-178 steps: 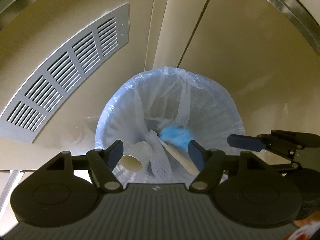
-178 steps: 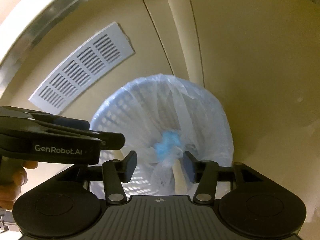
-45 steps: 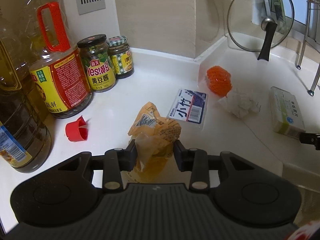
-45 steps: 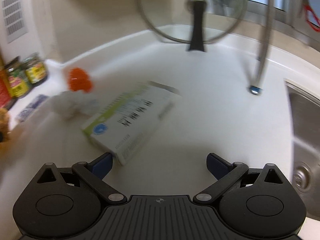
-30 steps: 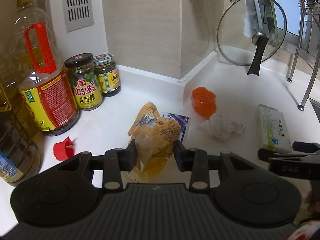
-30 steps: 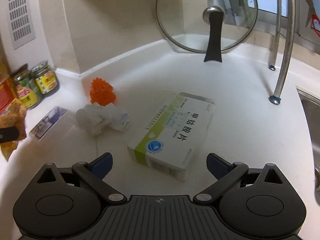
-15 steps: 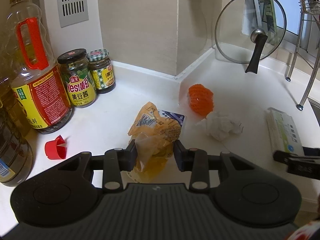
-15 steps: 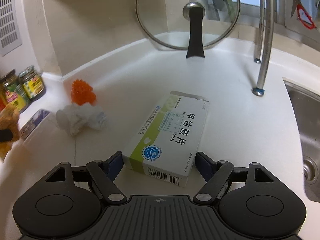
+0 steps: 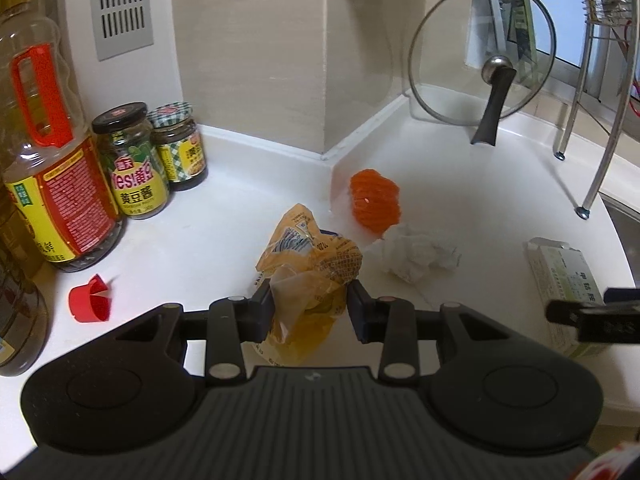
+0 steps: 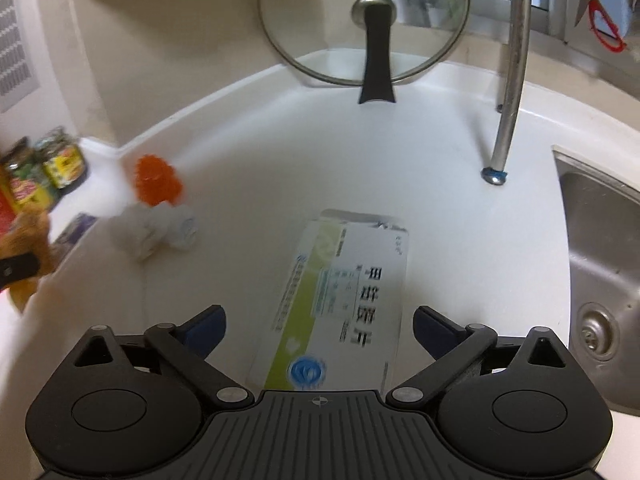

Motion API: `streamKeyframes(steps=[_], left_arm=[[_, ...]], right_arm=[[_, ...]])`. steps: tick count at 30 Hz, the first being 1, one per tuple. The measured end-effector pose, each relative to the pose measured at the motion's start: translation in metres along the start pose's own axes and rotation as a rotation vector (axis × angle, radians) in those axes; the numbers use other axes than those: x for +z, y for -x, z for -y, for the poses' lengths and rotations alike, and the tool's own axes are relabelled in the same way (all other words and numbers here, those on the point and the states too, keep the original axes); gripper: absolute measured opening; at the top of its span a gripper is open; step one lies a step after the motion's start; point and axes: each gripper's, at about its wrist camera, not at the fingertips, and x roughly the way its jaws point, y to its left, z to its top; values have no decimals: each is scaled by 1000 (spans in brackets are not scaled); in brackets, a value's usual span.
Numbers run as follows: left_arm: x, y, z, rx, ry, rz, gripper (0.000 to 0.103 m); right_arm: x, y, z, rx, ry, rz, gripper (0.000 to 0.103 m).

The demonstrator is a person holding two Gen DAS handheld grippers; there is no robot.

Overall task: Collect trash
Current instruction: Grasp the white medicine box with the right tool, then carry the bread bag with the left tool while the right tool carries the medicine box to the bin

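Note:
My left gripper (image 9: 310, 300) is shut on a crumpled yellow snack wrapper (image 9: 312, 256), held just above the white counter (image 9: 224, 240). A white and green medicine box (image 10: 348, 288) lies flat on the counter between the jaws of my right gripper (image 10: 320, 324). Those jaws are opening and stand wide, with both pads clear of the box's sides. The box (image 9: 560, 268) also shows at the right edge of the left wrist view, partly behind a right finger. Loose on the counter are a crumpled white tissue (image 9: 416, 256), an orange ribbed piece (image 9: 374, 200) and a red cap (image 9: 90, 300).
Oil bottles (image 9: 52, 168) and two jars (image 9: 136, 160) stand at the left against the wall. A glass pot lid (image 10: 364, 20) leans at the back. A steel rack leg (image 10: 508, 120) and the sink (image 10: 600, 272) are on the right. A blue packet (image 10: 76, 226) lies near the tissue.
The right gripper's jaws narrowed around the medicine box, then spread wide again. It shifted so the box now runs lengthwise between them. The left gripper kept its hold on the wrapper.

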Motion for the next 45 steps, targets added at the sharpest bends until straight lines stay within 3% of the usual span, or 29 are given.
streamKeyframes(steps=[4, 10, 29, 45], left_arm=[[-1, 2, 6, -9, -11, -3, 35], [-4, 10, 13, -21, -16, -3, 35], [-34, 66, 55, -56, -5, 2, 35], [-107, 158, 101, -7, 47, -15, 35]], right_arm=[[2, -12, 2, -49, 2, -24, 78], [0, -13, 14, -27, -10, -25, 74], [-37, 74, 28, 204, -20, 71, 73], [-113, 152, 46, 434, 75, 33, 73]])
